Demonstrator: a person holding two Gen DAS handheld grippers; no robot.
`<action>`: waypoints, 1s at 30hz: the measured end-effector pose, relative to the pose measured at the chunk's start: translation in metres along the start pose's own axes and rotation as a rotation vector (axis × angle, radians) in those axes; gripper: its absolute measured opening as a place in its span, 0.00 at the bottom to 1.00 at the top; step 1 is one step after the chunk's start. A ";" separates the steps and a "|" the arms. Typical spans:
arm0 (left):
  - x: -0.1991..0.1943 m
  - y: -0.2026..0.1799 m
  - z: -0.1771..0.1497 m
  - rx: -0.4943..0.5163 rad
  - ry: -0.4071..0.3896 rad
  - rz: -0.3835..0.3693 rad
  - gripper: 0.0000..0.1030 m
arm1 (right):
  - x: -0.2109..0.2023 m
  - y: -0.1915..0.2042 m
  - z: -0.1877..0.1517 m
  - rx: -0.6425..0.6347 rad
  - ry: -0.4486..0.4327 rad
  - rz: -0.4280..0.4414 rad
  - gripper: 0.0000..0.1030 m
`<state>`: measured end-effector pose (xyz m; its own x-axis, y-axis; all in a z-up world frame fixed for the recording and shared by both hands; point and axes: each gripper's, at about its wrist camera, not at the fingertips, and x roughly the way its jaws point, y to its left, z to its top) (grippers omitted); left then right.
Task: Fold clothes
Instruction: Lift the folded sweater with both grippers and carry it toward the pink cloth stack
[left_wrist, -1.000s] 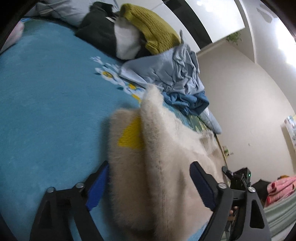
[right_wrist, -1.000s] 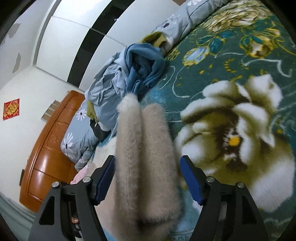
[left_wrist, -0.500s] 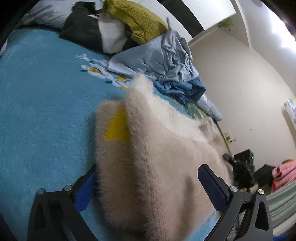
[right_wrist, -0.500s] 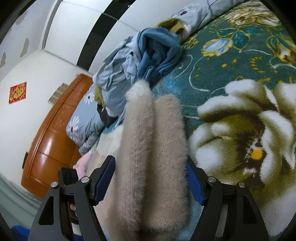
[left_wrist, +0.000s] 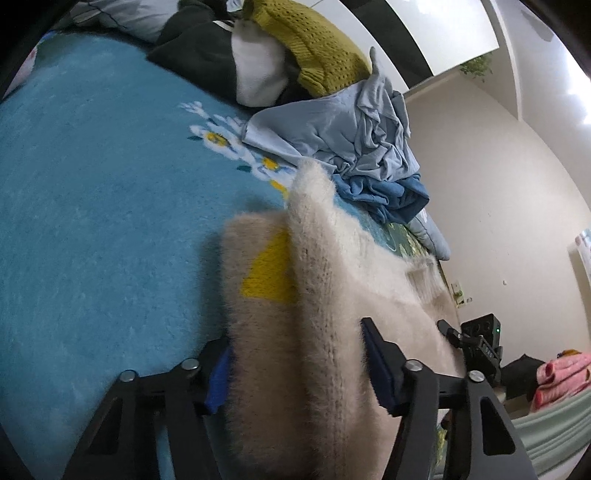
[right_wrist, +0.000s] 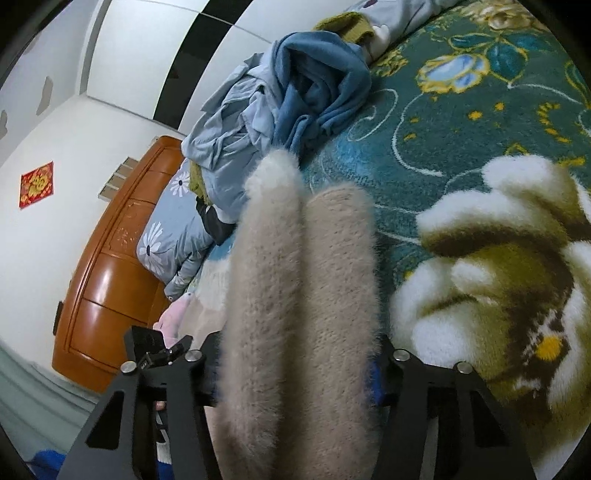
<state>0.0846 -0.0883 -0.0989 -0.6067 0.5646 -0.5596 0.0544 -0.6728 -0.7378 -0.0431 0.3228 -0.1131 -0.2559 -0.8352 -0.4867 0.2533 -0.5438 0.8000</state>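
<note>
Sweater (left_wrist: 314, 332) | folded btwn both grippers | L gripper (left_wrist: 295, 373) clamped on it | R gripper (right_wrist: 295, 373) same

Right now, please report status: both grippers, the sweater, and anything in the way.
Left gripper shut on beige sweater. Right gripper shut on same sweater, folded double. Unfolded clothes pile lies ahead on the bed; sweater tip close to it.

Cream and blues on the bed

Between the blue-padded fingers (left_wrist: 380, 369), a fuzzy cream sweater (left_wrist: 325, 295) bears a yellow patch; left of them, a turquoise blanket (left_wrist: 92, 221) with white-yellow flowers; beyond, pale-blue and mustard clothes (left_wrist: 351, 122).
</note>
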 end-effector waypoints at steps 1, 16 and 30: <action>-0.003 0.000 0.000 -0.008 -0.006 -0.001 0.56 | -0.001 0.001 -0.001 0.008 -0.004 -0.001 0.50; -0.078 -0.011 0.006 0.036 -0.078 -0.078 0.40 | -0.020 0.076 -0.024 -0.019 -0.043 0.099 0.41; -0.252 0.025 0.080 0.123 -0.263 -0.050 0.40 | 0.095 0.213 -0.013 -0.121 0.040 0.256 0.41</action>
<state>0.1756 -0.2852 0.0537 -0.7918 0.4662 -0.3946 -0.0675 -0.7089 -0.7021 -0.0009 0.1260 0.0065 -0.1327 -0.9479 -0.2897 0.4151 -0.3185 0.8522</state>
